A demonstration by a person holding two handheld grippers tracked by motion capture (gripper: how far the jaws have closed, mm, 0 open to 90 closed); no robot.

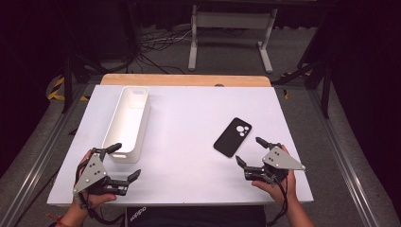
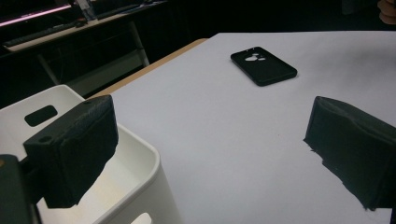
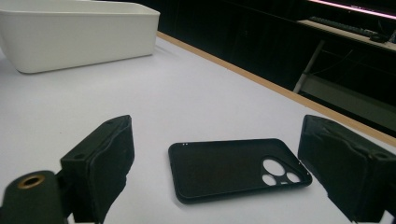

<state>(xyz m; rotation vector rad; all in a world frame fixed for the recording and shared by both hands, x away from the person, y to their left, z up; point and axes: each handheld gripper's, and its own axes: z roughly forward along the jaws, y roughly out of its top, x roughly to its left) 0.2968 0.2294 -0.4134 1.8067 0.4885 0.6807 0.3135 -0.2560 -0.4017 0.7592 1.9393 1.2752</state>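
Four items on view, largest first. White table (image 1: 189, 142): spans mid-frame. White bin (image 1: 127, 122): upper left, seemingly empty. Left gripper (image 1: 126, 163): lower left beside the bin's near end, jaws released, holding nothing. Right gripper (image 1: 249, 150): lower right, jaws released, just short of the case. Black phone case (image 1: 232, 136): right of centre, flat, untouched. Judged: nothing grasped or binned yet.

Phone case (image 1: 232, 137), black, soft-looking, camera cutouts at its far end; flat on white table (image 1: 189, 123), right of centre, nearer the right edge, angled.
Bin (image 1: 128, 122), white plastic, long, open-topped, empty, handle slots; upright along left edge.
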